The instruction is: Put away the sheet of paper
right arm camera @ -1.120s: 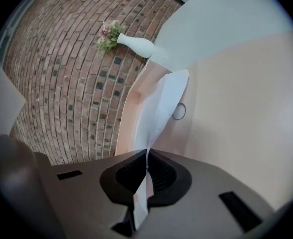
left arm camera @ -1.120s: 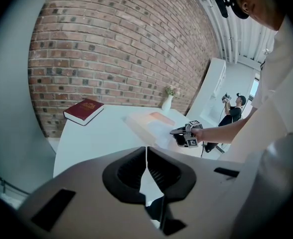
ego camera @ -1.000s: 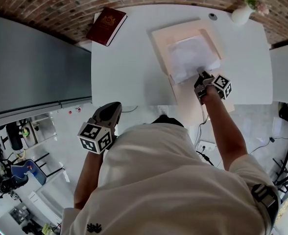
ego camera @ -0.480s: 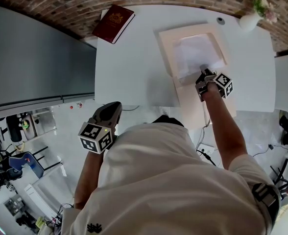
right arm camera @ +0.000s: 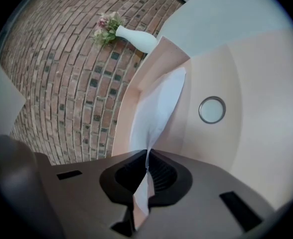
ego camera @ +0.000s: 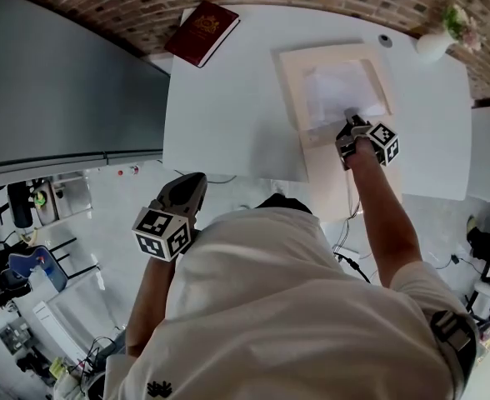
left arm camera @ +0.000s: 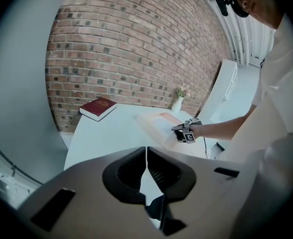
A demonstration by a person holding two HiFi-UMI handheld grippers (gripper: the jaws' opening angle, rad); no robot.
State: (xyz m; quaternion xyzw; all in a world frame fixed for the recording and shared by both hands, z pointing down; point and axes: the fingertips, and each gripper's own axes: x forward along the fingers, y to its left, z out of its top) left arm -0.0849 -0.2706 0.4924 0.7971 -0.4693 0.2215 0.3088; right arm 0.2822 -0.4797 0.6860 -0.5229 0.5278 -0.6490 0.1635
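Wide bare stretch of white rectangular table (ego camera: 220,107) between the dark red hardback book (ego camera: 202,32) at the far left corner and the beige open paper folder (ego camera: 291,82) toward the right. More free top right of the folder, up to the white vase of flowers (ego camera: 435,44) at the far right corner. Folder's near flap hanging over the table's near edge. Right arm stretched forward over that edge, right gripper (ego camera: 350,125) at the folder's mouth. Fingers (right arm camera: 161,176) closed tight on the near edge of the white sheet of paper (ego camera: 341,90), most of the sheet lying inside the folder. Left gripper (ego camera: 191,187) low beside the torso, off the table, fingers pressed together on nothing. One sheet, one folder, one book, one vase, two grippers.
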